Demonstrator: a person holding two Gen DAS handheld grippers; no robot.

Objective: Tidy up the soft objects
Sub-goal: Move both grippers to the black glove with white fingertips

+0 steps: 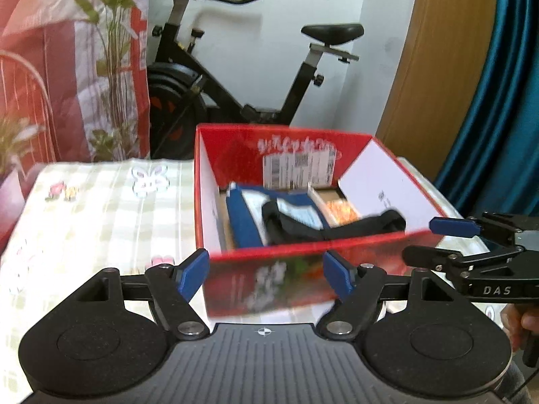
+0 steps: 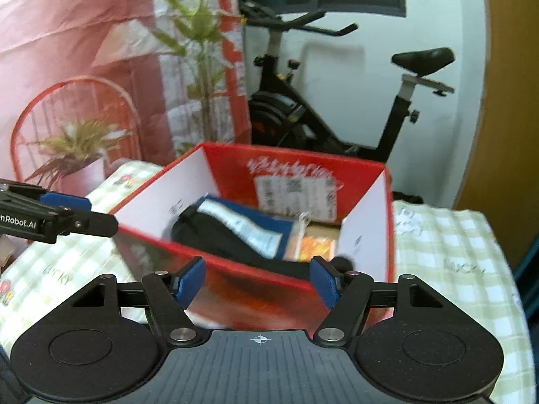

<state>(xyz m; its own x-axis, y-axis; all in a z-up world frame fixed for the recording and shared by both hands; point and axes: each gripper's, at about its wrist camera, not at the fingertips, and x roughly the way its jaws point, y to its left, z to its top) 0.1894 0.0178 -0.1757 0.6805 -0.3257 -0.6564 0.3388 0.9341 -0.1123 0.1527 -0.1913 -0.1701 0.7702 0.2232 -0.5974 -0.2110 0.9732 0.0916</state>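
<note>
I log: box [image 1: 269, 279] red outside, white inner side walls, red far wall with white script. Cloth [image 1: 242, 215] inside, blue with a white panel; strap [image 1: 353, 227] black. Counter [image 1: 101, 215] cover, pale green-and-white check with small flower prints. Hand-held gripper [image 1: 266, 274] black, blue pads. Bike [image 1: 235, 77] black. Curtain [image 1: 498, 84] teal.

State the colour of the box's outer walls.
Red; the box shows it best in the right wrist view.

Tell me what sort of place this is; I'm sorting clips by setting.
Most likely a room in a home: an exercise bike stands by the wall, a checked tablecloth covers the table, and a potted plant sits beside patterned red fabric.
</note>
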